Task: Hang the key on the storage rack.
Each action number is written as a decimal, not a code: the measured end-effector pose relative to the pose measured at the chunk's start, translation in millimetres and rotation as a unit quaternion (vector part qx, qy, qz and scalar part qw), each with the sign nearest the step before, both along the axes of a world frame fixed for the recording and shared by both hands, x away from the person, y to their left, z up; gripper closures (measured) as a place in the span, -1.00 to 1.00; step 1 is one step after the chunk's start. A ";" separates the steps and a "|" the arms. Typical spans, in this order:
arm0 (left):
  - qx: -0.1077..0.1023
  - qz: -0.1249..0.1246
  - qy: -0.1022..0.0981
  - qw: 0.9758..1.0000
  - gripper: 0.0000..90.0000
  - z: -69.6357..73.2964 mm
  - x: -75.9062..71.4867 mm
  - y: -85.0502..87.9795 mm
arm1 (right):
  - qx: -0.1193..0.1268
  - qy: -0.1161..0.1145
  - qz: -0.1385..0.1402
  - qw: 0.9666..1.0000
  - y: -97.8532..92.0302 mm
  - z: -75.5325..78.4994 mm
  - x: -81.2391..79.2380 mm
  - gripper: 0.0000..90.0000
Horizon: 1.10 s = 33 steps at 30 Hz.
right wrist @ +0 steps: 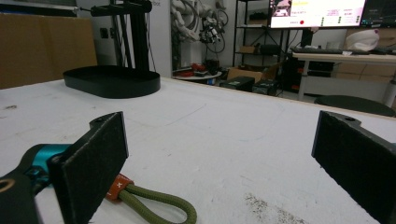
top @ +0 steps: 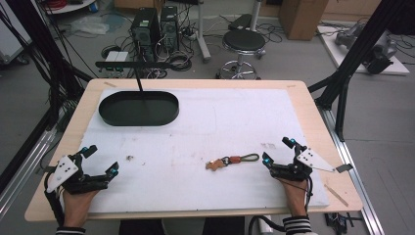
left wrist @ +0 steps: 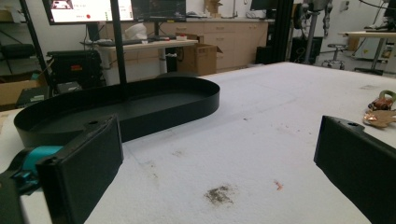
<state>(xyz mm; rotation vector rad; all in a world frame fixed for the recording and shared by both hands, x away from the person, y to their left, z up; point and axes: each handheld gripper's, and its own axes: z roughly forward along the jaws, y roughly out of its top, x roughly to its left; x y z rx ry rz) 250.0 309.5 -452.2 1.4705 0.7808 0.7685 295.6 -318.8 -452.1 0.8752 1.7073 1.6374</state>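
A keychain (top: 231, 161) lies on the white mat right of centre: a tan leather charm at its left end, a red-brown clasp in the middle and an olive cord loop at its right end. My right gripper (top: 279, 152) rests open just right of that loop, and the olive loop (right wrist: 159, 199) lies by its left jaw. My left gripper (top: 101, 159) sits open at the near left of the mat with nothing between its jaws. From there the keychain charm (left wrist: 380, 116) shows far to the right. A black oval tray (top: 139, 108) stands at the far left.
A thin black post (top: 138, 79) rises from the black tray (left wrist: 140, 107), which appears empty. Small dirt marks (top: 129, 157) spot the mat near my left gripper. The wooden table edge (top: 313, 117) frames the mat. A stool (top: 243, 41) and computer towers stand beyond the table.
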 end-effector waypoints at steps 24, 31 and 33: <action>-0.009 -0.006 -0.002 1.000 -0.96 -0.2 -0.1 1.5 | -0.008 0.036 0.019 0.999 0.5 11.7 9.7 -0.94; -0.014 -0.005 -0.004 1.000 -0.96 -0.5 -0.5 2.1 | -0.067 0.063 0.066 0.994 5.3 40.2 25.0 -0.94; -0.015 -0.005 -0.004 1.000 -0.96 -0.5 -0.6 2.4 | -0.089 0.073 0.085 0.990 7.3 50.2 31.3 -0.94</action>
